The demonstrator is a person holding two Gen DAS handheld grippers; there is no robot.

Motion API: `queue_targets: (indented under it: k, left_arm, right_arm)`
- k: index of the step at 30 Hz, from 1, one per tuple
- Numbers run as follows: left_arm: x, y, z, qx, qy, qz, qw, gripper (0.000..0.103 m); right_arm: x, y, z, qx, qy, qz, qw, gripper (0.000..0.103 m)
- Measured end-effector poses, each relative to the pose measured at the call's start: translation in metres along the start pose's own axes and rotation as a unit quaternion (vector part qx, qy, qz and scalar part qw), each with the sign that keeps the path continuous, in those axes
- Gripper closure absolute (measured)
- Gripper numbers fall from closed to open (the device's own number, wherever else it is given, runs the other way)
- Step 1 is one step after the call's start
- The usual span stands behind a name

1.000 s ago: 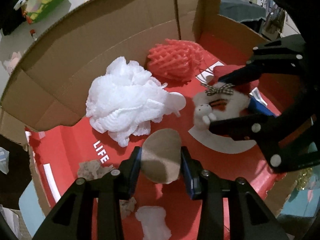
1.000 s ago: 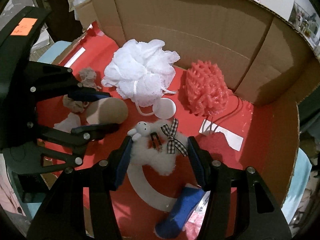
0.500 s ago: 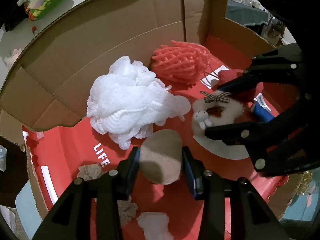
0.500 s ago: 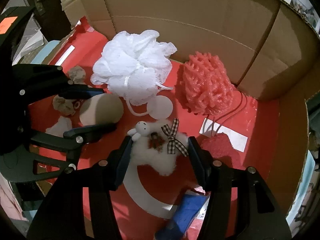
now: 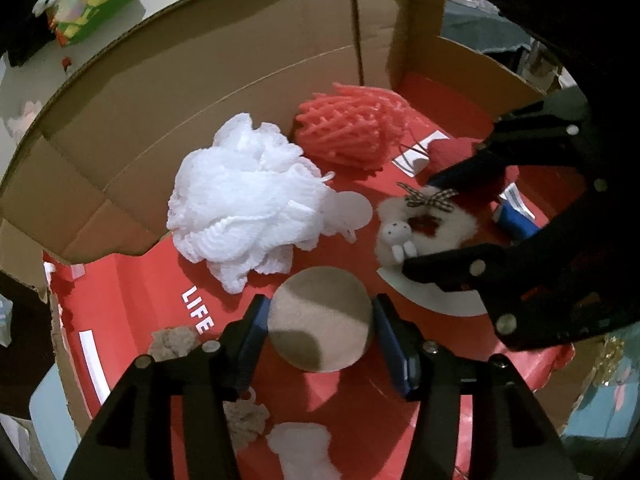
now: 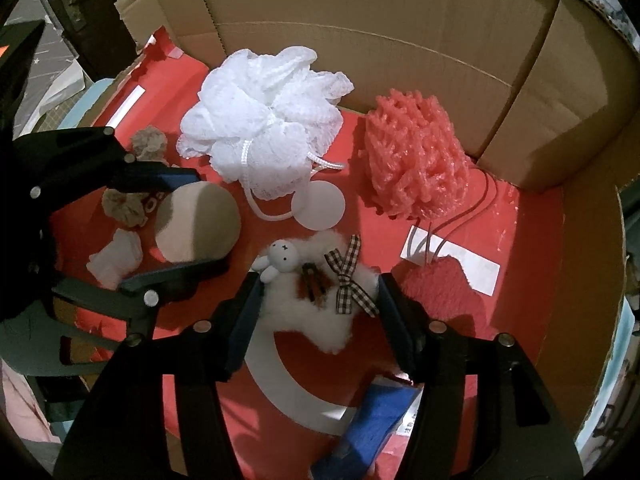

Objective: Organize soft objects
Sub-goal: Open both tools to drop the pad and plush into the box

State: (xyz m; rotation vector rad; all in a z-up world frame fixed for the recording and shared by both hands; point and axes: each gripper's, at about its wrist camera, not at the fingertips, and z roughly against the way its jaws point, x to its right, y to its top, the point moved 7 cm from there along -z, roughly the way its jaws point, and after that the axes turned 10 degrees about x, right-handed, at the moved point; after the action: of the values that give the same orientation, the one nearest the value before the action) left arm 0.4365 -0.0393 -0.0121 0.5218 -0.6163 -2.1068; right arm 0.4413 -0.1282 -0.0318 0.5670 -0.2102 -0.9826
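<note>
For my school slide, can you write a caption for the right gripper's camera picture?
Right gripper closed around a fluffy white bunny hair clip, beside a white bath pouf and coral mesh sponge.

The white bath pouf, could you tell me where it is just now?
In both wrist views the white bath pouf lies on the red floor of the cardboard box, against the back wall, left of the pink mesh sponge and behind the tan round sponge.
</note>
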Motion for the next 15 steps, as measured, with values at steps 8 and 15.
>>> queue_targets:
  k: [8, 15]
  left_arm:
    - [0.008, 0.000, 0.010, 0.007, 0.007, 0.001, 0.9999, 0.040]
    - [0.010, 0.001, 0.046, 0.032, 0.008, 0.028, 0.9991, 0.033]
  right_arm:
    - [-0.002, 0.004, 0.006, 0.007, 0.000, -0.007, 1.000, 0.038]
    - [-0.009, 0.001, 0.035, 0.026, 0.002, -0.017, 0.999, 0.038]
